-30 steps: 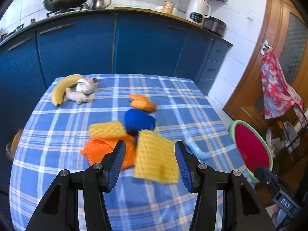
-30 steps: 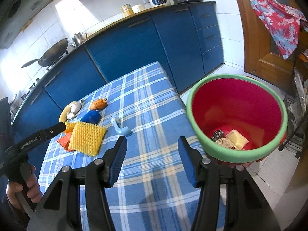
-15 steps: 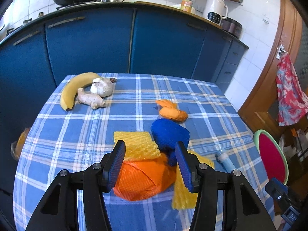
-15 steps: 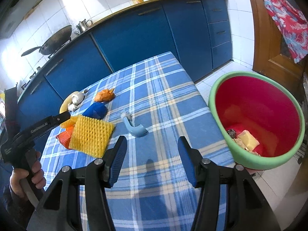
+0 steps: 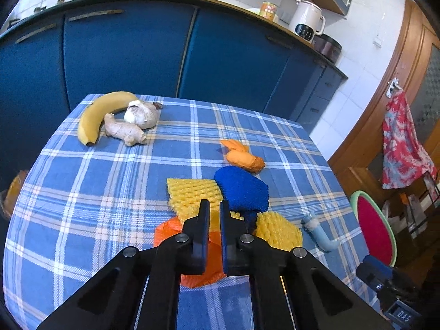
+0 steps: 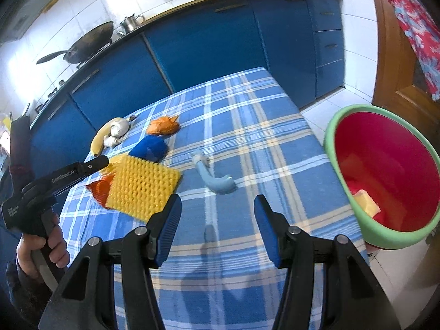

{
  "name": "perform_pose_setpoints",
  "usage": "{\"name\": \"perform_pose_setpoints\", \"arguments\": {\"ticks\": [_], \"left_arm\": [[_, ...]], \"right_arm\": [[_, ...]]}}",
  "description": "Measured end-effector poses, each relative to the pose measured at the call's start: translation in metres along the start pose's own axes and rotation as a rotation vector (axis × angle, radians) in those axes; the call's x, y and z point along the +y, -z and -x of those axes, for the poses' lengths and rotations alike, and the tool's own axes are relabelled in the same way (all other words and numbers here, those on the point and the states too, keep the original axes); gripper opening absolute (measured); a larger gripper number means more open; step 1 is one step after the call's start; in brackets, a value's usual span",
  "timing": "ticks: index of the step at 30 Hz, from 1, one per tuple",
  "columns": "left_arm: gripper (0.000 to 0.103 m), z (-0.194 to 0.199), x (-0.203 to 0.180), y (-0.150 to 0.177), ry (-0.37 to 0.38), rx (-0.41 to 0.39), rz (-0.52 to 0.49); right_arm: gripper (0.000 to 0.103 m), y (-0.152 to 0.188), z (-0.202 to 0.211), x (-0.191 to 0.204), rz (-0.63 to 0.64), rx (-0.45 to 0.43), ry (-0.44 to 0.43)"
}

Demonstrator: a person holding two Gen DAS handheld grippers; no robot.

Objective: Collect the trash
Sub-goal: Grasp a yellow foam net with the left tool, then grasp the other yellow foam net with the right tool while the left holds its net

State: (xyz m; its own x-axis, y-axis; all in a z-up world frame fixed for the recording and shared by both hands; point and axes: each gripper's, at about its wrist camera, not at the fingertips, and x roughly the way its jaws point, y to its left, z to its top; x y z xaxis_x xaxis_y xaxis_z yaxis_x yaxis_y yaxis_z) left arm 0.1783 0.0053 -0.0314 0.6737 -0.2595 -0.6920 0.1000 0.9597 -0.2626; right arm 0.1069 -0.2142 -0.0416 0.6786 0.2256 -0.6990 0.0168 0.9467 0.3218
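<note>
On the checked tablecloth, left gripper has now pinched orange netting; right gripper stays wide, empty.

blue kitchen cabinets, white tiled wall, wooden door

Left wrist view sits low and close over the bench, looking along its near-closed jaws toward the blue cabinets. Right wrist view hangs higher and further back, angled across the bench from its other side. Both catch the foam nets and the red bucket.
</note>
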Motion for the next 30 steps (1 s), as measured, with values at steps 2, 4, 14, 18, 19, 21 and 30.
{"name": "perform_pose_setpoints", "arguments": {"ticks": [2, 4, 14, 18, 19, 21, 30], "left_arm": [[0.006, 0.005, 0.002, 0.000, 0.006, -0.008, 0.008], [0.005, 0.011, 0.006, 0.000, 0.013, -0.020, 0.022], [0.010, 0.014, 0.027, -0.005, -0.011, -0.008, 0.083], [0.030, 0.016, 0.034, -0.003, -0.027, -0.006, 0.098], [0.034, 0.017, 0.036, -0.003, -0.036, -0.010, 0.100], [0.044, 0.020, 0.038, -0.004, -0.048, -0.017, 0.102], [0.054, 0.017, 0.038, -0.010, -0.042, 0.006, 0.107]], "right_arm": [[0.057, 0.000, -0.003, 0.005, 0.010, 0.007, -0.007], [0.057, -0.002, -0.006, 0.010, 0.018, 0.014, -0.014], [0.057, -0.007, -0.029, 0.037, 0.058, 0.061, -0.067], [0.057, -0.009, -0.043, 0.047, 0.076, 0.095, -0.088], [0.057, -0.009, -0.046, 0.049, 0.079, 0.102, -0.089], [0.057, -0.008, -0.054, 0.055, 0.092, 0.118, -0.091], [0.036, -0.002, -0.078, 0.070, 0.146, 0.168, -0.081]]}}
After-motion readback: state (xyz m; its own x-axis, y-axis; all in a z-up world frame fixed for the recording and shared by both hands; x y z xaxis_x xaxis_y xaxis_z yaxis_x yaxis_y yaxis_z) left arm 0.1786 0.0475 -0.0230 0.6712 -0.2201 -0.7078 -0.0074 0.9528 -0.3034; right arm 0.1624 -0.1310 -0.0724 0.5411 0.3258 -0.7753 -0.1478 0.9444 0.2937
